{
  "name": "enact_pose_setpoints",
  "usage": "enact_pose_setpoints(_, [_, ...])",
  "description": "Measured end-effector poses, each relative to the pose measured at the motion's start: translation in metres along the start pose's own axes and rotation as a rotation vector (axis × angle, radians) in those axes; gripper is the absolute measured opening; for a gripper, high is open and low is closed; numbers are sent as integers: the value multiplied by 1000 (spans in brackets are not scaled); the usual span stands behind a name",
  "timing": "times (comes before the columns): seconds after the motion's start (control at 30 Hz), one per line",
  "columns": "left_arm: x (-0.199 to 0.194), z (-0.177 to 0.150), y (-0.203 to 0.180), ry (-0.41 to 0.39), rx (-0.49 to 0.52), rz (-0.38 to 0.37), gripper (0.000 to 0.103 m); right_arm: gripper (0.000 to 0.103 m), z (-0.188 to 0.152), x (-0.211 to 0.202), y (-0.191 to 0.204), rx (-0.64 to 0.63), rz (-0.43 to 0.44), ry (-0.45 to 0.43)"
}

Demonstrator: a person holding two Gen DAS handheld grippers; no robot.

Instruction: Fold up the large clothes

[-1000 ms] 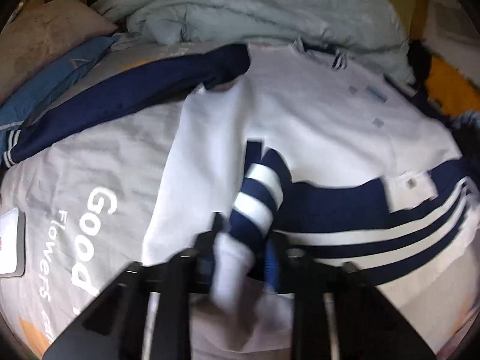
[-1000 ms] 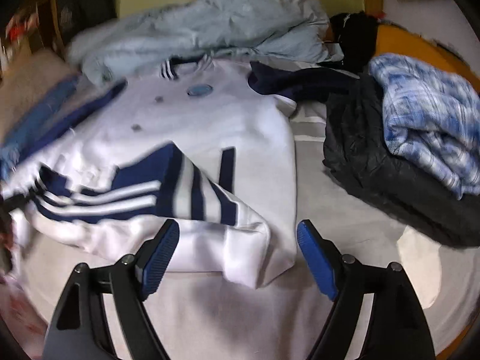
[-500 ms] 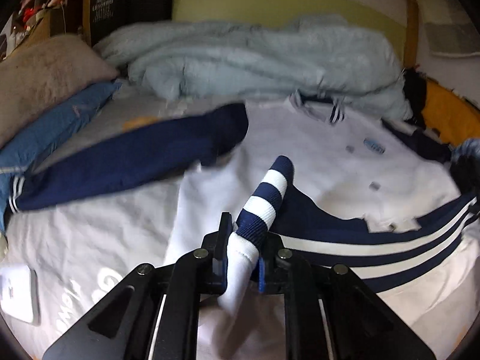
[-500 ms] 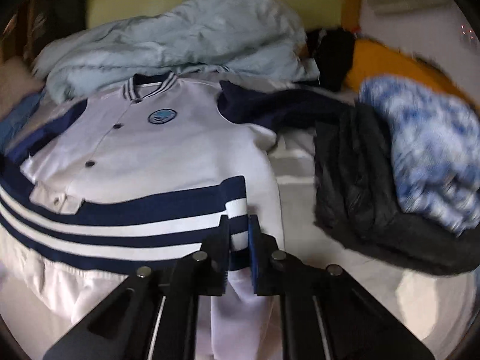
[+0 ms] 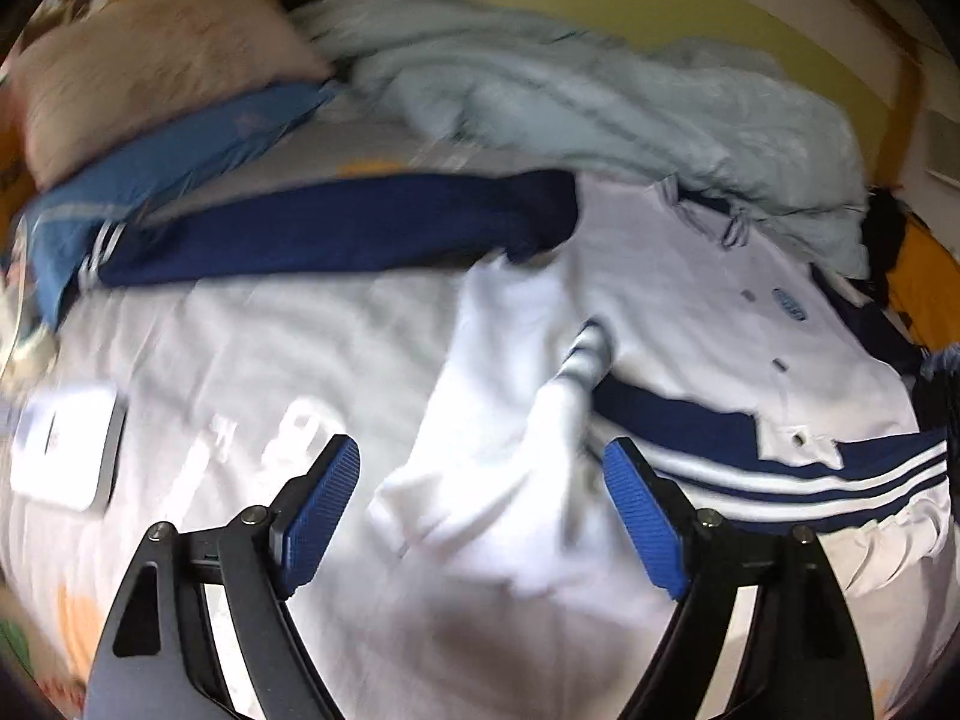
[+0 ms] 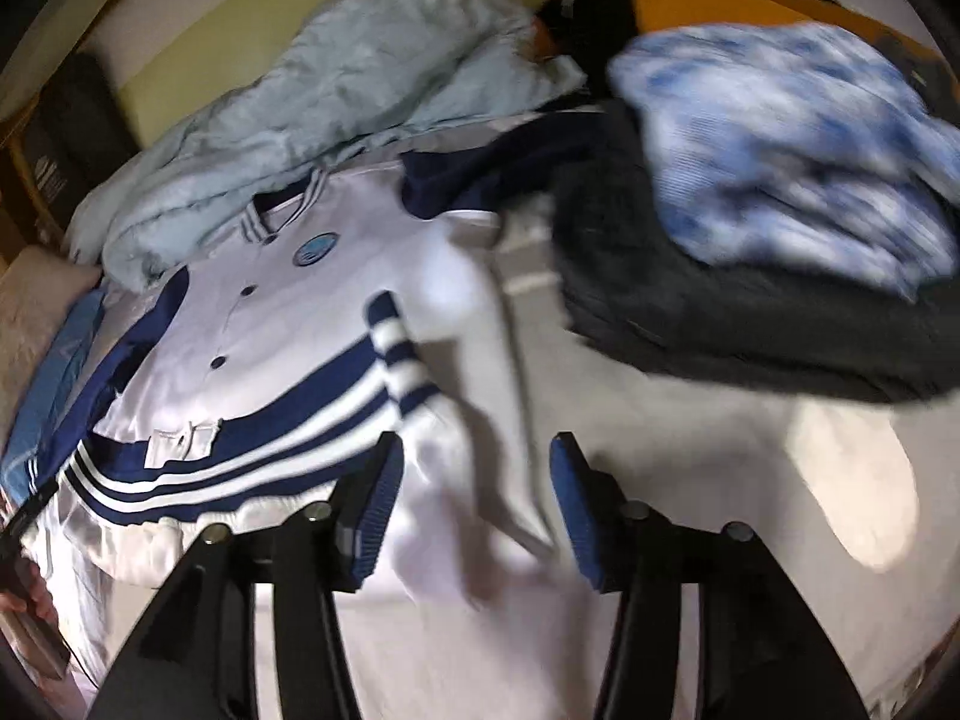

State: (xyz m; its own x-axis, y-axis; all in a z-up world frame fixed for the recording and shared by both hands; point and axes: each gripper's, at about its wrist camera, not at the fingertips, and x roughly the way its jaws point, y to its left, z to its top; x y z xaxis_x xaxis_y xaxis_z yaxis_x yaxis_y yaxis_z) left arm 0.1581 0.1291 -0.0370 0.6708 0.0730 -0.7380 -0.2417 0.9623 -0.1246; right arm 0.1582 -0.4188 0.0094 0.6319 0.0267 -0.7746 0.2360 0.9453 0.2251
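Observation:
A white jacket point(image 5: 690, 300) with navy stripes along its hem lies spread on the bed, collar at the far end. Its navy sleeve point(image 5: 336, 228) stretches out to the left. My left gripper point(image 5: 483, 510) is opening wide. The folded-up white hem corner point(image 5: 540, 420) lies loose between the jaws, and the pads do not touch it. In the right wrist view the same jacket point(image 6: 288, 312) shows its striped hem corner point(image 6: 399, 360) folded up over the body. My right gripper point(image 6: 474, 510) is opening too, with white cloth lying slack between the pads.
A crumpled light blue blanket point(image 5: 600, 96) lies behind the jacket. A pillow point(image 5: 150, 60) and a blue cloth point(image 5: 180, 150) are at the far left, and a white flat device point(image 5: 66, 456) is on the sheet. At the right, a blue checked garment point(image 6: 780, 138) tops a black one point(image 6: 720, 312).
Half a second ago both grippers were shut on the striped hem corners. Both have now let go, and the corners lie folded over the jacket.

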Motion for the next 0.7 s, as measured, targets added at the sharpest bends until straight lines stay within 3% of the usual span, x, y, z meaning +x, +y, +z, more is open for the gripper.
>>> enact_pose_setpoints(0.1, [8, -15, 12, 73, -41, 17, 83, 49, -12, -2, -22, 61, 12, 63])
enact_pose_setpoints(0.23, [20, -23, 15, 138, -53, 55, 83, 49, -23, 4, -32, 99, 96, 141])
enact_pose_setpoints(0.37, [26, -26, 7, 136, -10, 113, 83, 49, -21, 0, -15, 21, 127, 112])
enact_pose_setpoints(0.5, [16, -28, 0, 80, 31, 92, 81, 47, -23, -7, 5, -64, 129, 65])
enact_pose_setpoints(0.57, [11, -27, -7, 61, 55, 60, 81, 40, -26, 3, 11, -91, 86, 93])
enact_pose_setpoints(0.6, [10, -28, -10, 59, 63, 52, 81, 29, -27, 12, 10, -75, 58, 133])
enact_pose_setpoints(0.63, [12, -28, -14, 66, 74, 52, 81, 18, -29, 20, 5, -40, 45, 170])
enact_pose_setpoints(0.7, [17, -30, -21, 87, 100, 61, 81, 9, -30, 27, -10, 76, 77, 182])
